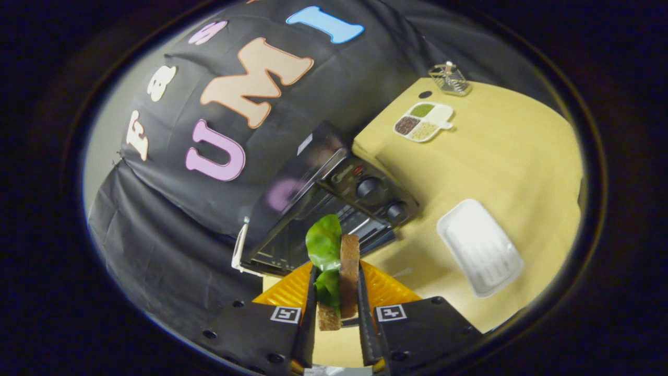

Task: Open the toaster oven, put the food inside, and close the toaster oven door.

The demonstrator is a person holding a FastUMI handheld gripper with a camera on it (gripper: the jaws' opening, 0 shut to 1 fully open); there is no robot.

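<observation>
My gripper (pixel 336 292) is shut on a sandwich (pixel 348 271) of brown bread with a green lettuce leaf (pixel 323 243) sticking out, held on edge between both fingers. Just beyond the fingers stands the black toaster oven (pixel 323 198), seen tilted, with two knobs on its control panel (pixel 373 190). Its door looks open, with the dark inside and rack (pixel 360 224) showing behind the sandwich. An orange ribbed tray (pixel 386 290) lies under the sandwich, in front of the oven.
A white rectangular dish (pixel 480 248) lies on the yellow table (pixel 501 156) to the right of the oven. Farther back are a divided plate of grains (pixel 422 121) and a small clear rack (pixel 450 79). Black cloth wall stands behind the oven.
</observation>
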